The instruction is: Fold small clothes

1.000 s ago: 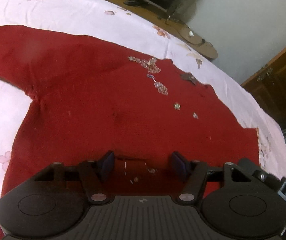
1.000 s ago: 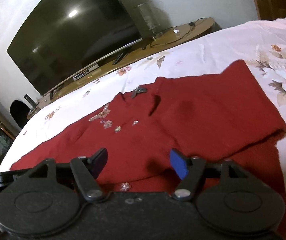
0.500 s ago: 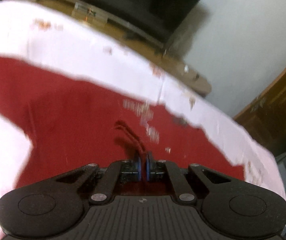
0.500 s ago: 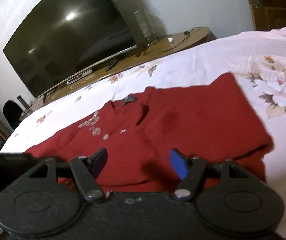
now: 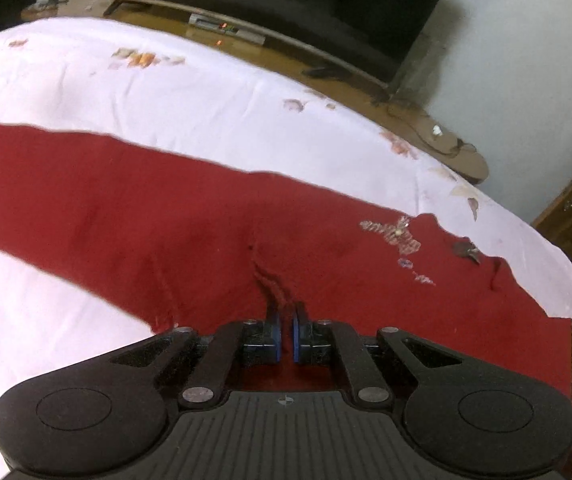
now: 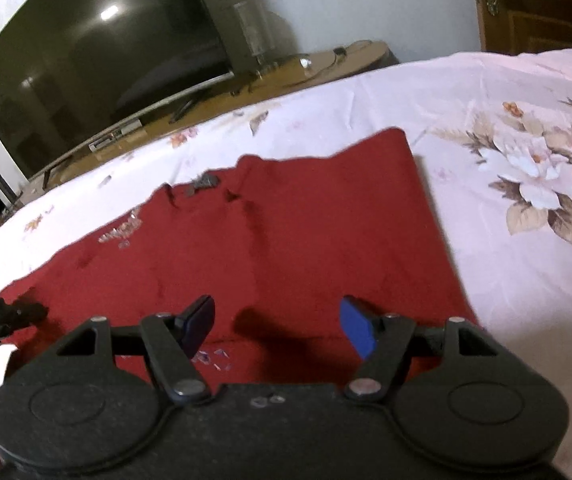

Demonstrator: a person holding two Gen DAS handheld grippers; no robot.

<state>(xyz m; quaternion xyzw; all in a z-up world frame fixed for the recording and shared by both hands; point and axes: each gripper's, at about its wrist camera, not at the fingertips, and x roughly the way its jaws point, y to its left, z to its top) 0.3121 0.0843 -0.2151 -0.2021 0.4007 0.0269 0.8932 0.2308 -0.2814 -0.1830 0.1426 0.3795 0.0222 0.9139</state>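
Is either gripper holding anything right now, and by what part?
Left gripper pinches a raised fold of the red garment, mid-body. Right gripper is open, empty.

Matt red knit garment [image 5: 205, 216], glossy television [image 6: 97, 60]

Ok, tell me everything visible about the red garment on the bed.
The red garment is a dark red knit top lying mostly flat on the floral bedsheet, one long sleeve stretched left. Silvery bead embroidery sits near its neckline. The left gripper is shut on a pinched ridge of fabric, puckering it. The right gripper hangs open over it, gripping nothing.
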